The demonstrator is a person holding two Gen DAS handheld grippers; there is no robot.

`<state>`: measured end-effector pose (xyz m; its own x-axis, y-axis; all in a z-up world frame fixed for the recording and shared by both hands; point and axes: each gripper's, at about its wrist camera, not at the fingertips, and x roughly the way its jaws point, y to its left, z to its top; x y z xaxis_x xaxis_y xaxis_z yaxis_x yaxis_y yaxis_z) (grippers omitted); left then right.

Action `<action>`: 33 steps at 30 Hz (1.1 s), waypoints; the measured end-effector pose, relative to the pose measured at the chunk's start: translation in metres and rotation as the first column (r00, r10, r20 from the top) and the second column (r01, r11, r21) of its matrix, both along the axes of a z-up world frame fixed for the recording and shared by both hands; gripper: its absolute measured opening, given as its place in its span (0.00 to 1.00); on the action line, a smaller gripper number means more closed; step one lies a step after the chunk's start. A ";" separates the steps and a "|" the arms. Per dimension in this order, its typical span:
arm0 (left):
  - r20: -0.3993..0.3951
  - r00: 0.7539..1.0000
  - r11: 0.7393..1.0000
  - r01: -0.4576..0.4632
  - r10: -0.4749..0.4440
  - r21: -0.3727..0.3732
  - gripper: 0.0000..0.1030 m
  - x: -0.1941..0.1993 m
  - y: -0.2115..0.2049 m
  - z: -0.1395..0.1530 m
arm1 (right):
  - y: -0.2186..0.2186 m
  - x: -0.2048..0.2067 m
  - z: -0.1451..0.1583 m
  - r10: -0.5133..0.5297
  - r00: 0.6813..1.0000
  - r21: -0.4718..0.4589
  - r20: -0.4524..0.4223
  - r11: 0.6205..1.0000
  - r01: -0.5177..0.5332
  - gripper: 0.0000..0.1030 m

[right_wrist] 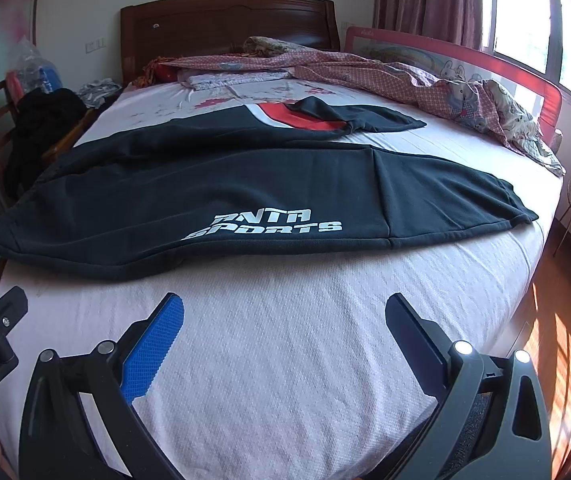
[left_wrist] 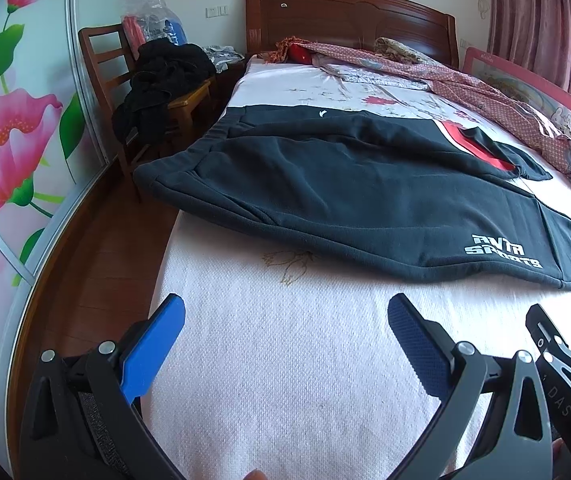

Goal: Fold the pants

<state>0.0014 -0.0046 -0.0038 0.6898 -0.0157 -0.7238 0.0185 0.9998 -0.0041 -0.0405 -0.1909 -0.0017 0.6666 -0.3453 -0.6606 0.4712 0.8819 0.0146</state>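
Pants (left_wrist: 365, 196), black, thick fleece with red-and-white panel, lay spread crosswise on white textured bedsheet (left_wrist: 285, 360). Looked soft, floppy, fairly heavy; best pinched at waistband and cuff hems. White print read "SPORTS", upper line unclear. Left gripper (left_wrist: 285, 344) and right gripper (right_wrist: 285, 344) hovered short of near hem, jaws wide apart, empty

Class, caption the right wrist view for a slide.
Open right gripper hovers over the bed, facing unfolded black pants.

Black pants (right_wrist: 245, 184) lettered in white, red panel beyond, pale pink bed (right_wrist: 285, 360), blue-padded grippers.
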 end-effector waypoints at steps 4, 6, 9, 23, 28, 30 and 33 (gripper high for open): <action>0.001 1.000 1.000 -0.001 0.001 0.004 0.98 0.000 0.001 -0.001 | 0.000 0.001 -0.001 0.000 1.000 0.001 -0.001 1.000 0.000 0.97; -0.001 1.000 1.000 0.001 -0.001 0.002 0.98 0.000 0.002 -0.001 | 0.000 0.001 -0.001 0.000 1.000 0.000 -0.004 1.000 0.000 0.97; -0.010 1.000 1.000 0.002 -0.002 0.007 0.98 0.001 0.003 -0.001 | 0.000 0.001 -0.001 0.001 1.000 0.000 -0.003 1.000 -0.001 0.97; -0.032 0.999 0.999 0.006 -0.005 0.033 0.98 0.001 0.001 -0.003 | 0.001 0.002 -0.002 0.003 1.000 0.006 -0.011 1.000 -0.003 0.97; -0.033 0.999 0.999 0.008 -0.007 0.038 0.98 0.001 0.000 -0.002 | 0.000 0.002 -0.003 0.004 1.000 0.008 -0.014 1.000 -0.004 0.97; -0.035 0.999 0.999 0.008 -0.007 0.036 0.98 0.001 0.001 -0.002 | 0.000 0.002 -0.003 0.005 1.000 0.009 -0.014 1.000 -0.004 0.97; -0.032 0.999 0.999 0.008 -0.007 0.032 0.98 0.001 0.001 -0.002 | 0.000 0.002 -0.003 0.005 1.000 0.011 -0.014 1.000 -0.005 0.97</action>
<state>0.0022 -0.0040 -0.0056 0.6663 0.0032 -0.7457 0.0259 0.9993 0.0275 -0.0387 -0.1911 -0.0046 0.6588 -0.3346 -0.6739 0.4672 0.8840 0.0179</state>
